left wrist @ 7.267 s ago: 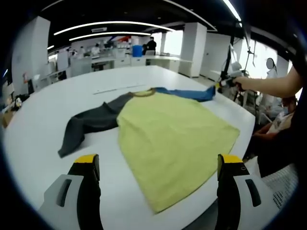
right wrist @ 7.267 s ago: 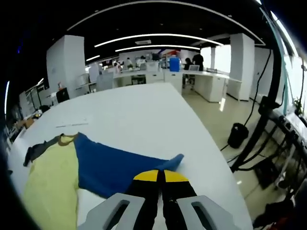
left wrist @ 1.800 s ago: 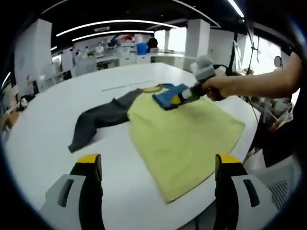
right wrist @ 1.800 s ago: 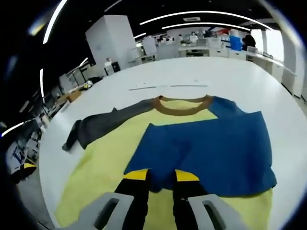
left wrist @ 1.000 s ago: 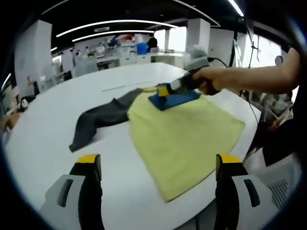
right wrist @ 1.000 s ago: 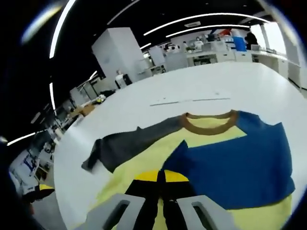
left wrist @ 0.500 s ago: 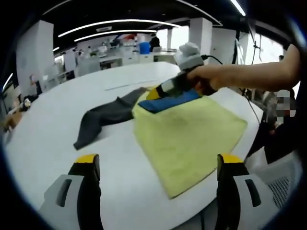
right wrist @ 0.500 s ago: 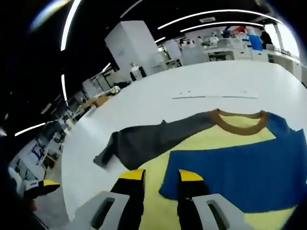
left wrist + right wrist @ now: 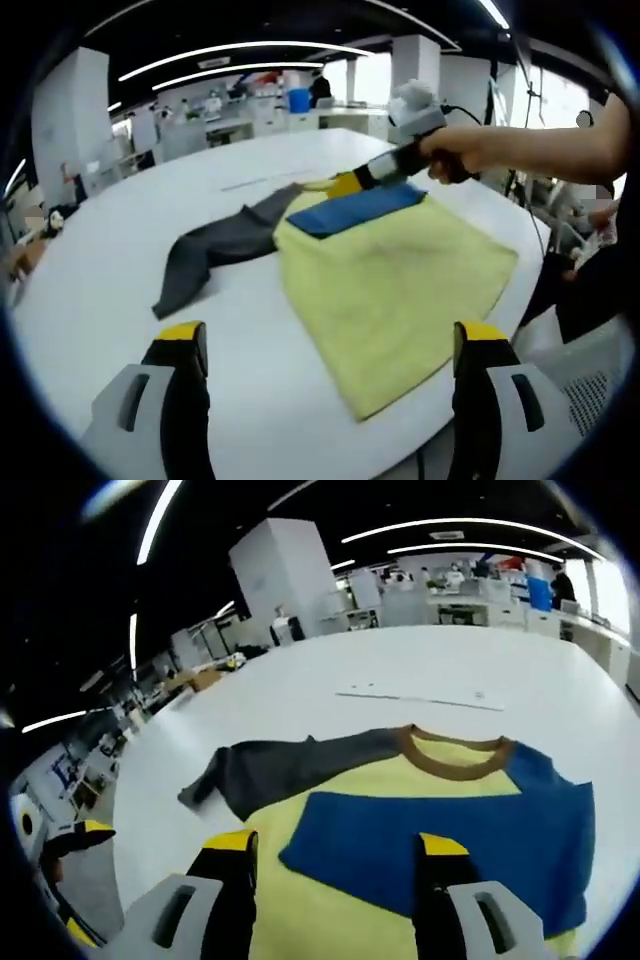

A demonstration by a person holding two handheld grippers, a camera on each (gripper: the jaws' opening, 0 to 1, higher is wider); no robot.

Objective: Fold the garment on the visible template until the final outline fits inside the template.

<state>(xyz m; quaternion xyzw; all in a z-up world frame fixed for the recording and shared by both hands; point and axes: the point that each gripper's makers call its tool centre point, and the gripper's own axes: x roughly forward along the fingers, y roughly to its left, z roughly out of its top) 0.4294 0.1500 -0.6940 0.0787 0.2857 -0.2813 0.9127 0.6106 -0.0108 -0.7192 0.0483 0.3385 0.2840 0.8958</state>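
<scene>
On the white table I log one garment: yellow body flat, blue sleeve folded across the chest, grey sleeve spread outward. My right gripper hangs over the blue sleeve, jaws wide apart, holding nothing. My left gripper sits near the table edge, jaws wide, empty.

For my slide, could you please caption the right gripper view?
Open right gripper above a yellow shirt, blue sleeve folded across, grey sleeve still outstretched.

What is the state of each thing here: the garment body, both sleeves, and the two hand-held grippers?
Yellow body: spread flat on the white table.
Blue sleeve: folded over the body.
Grey sleeve: stretched out on the table, not yet folded.
Left hand-held gripper: open, holding nothing.
Right hand-held gripper: open above the blue sleeve.
</scene>
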